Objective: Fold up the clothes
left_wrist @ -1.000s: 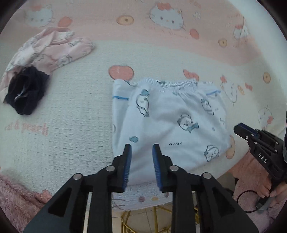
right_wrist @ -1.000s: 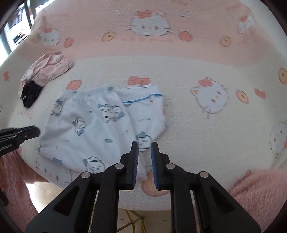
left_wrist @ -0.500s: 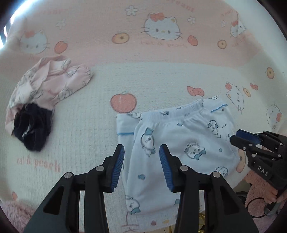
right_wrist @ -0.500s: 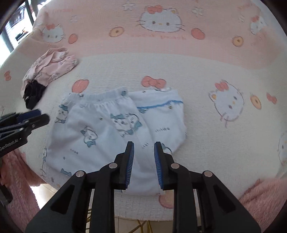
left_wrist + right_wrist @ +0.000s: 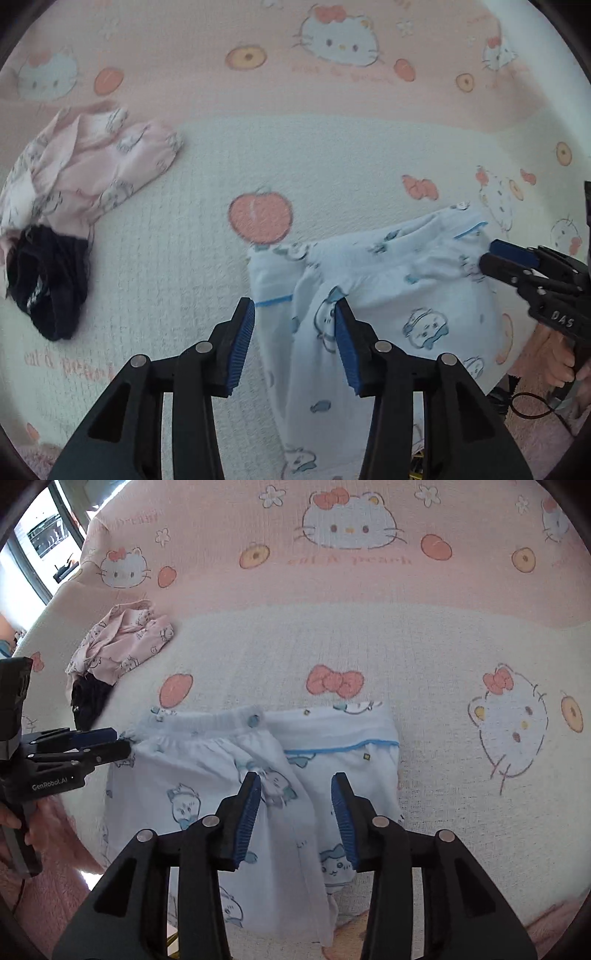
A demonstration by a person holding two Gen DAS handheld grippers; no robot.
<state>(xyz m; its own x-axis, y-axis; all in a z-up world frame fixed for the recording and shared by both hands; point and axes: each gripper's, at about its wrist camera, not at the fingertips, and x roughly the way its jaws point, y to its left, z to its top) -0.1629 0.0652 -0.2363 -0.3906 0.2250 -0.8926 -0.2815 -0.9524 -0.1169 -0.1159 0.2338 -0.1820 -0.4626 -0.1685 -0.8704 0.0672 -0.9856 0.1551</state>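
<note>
My left gripper and right gripper hang half-open and empty, fingers just parted, over the folded pale-blue pants, probably released mid-frame to settle.

We list a broad surface covered by a textured cream and pink cloth printed with cartoon cats, bows and round fruits; the pink band runs along its far side, the cream field lies nearer. We note a fuzzy pink blanket at the near edge. At upper left we record a bright window with a dark frame, daylight entering there. A gold metal stand shows below the edge.
</note>
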